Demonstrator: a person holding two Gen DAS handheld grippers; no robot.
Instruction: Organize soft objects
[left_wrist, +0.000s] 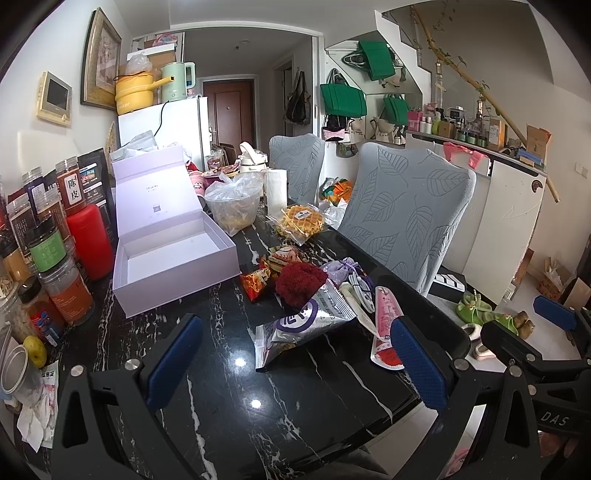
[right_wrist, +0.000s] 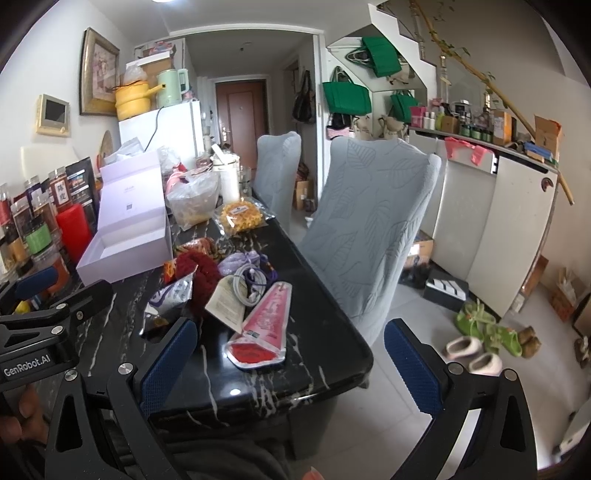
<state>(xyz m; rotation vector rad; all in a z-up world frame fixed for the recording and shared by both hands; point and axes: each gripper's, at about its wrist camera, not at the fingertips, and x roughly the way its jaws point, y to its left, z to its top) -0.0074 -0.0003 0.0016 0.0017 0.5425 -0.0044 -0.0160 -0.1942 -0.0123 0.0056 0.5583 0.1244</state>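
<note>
An open white box (left_wrist: 173, 258) (right_wrist: 122, 251) stands empty on the black marble table (left_wrist: 221, 369) (right_wrist: 314, 354). To its right lies a pile: a dark red fuzzy item (left_wrist: 301, 282) (right_wrist: 197, 271), a silver snack bag (left_wrist: 306, 326) (right_wrist: 171, 295), a pink-red pouch (left_wrist: 386, 326) (right_wrist: 264, 325), a lilac pouch (left_wrist: 338, 267) (right_wrist: 238, 260), a coiled cable (right_wrist: 251, 282) and an orange packet (left_wrist: 255, 280). My left gripper (left_wrist: 291, 365) is open and empty, just short of the silver bag. My right gripper (right_wrist: 291, 369) is open and empty, low over the table's near right corner.
Spice jars (left_wrist: 55, 273) and a red canister (left_wrist: 90, 240) line the table's left side. A bagged plastic tub (left_wrist: 232, 206) and a wrapped waffle (left_wrist: 301, 219) lie behind the pile. Two grey-covered chairs (left_wrist: 402, 218) stand along the right edge. Slippers (right_wrist: 476, 350) lie on the floor.
</note>
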